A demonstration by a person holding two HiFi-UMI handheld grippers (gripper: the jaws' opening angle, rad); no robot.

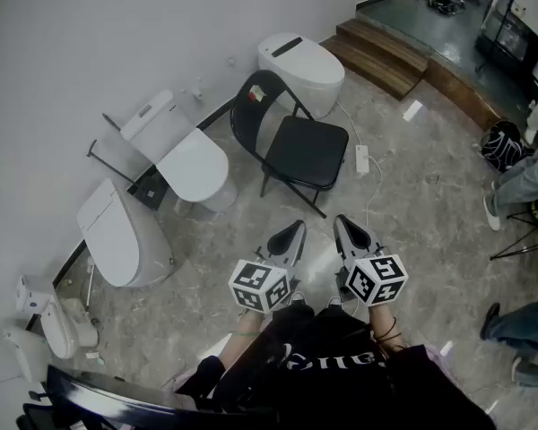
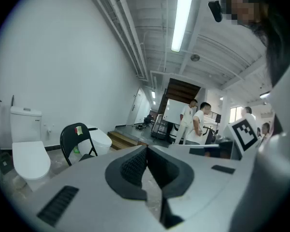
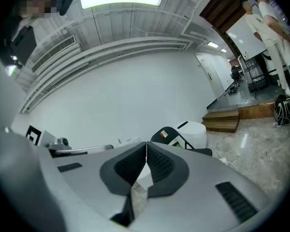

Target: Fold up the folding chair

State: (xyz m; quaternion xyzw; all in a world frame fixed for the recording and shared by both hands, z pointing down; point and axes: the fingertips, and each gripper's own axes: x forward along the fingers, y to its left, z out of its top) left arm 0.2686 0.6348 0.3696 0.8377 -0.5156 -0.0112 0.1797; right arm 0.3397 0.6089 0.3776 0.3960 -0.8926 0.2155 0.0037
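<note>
1. Nearest, the left tool [image 1: 296,228] and right tool [image 1: 342,222] sit side by side, just in front of the person. Both are pinched fully together with nothing between the pads, as the left gripper view [image 2: 146,151] and right gripper view [image 3: 146,146] each show.
2. Ahead of the tools is bare floor [image 1: 403,213]. Neither tool touches anything, so I judge the step in hand to be the reach to the chair.
3. The chair [image 1: 291,141] stands ahead of both tools, well apart from them, open on all its legs.
4. To do the reach well, the tools need to open before they arrive. One could then take the top of the back [image 1: 254,106] while the other lifts the front edge of the seat [image 1: 309,153] toward it. The pads should stay off the hinge, where the frame closes.
5. The seat faces up, with its front edge turned to the tools' right and the back on the far-left side. The long axis runs up the back frame, leaning slightly away from the seat.
6. Beyond the chair, a toilet [image 1: 303,61] sits close behind it and another [image 1: 184,155] stands to the left. A socket strip [image 1: 361,158] lies on the floor just right of the seat, so the legs should not drag over it.
</note>
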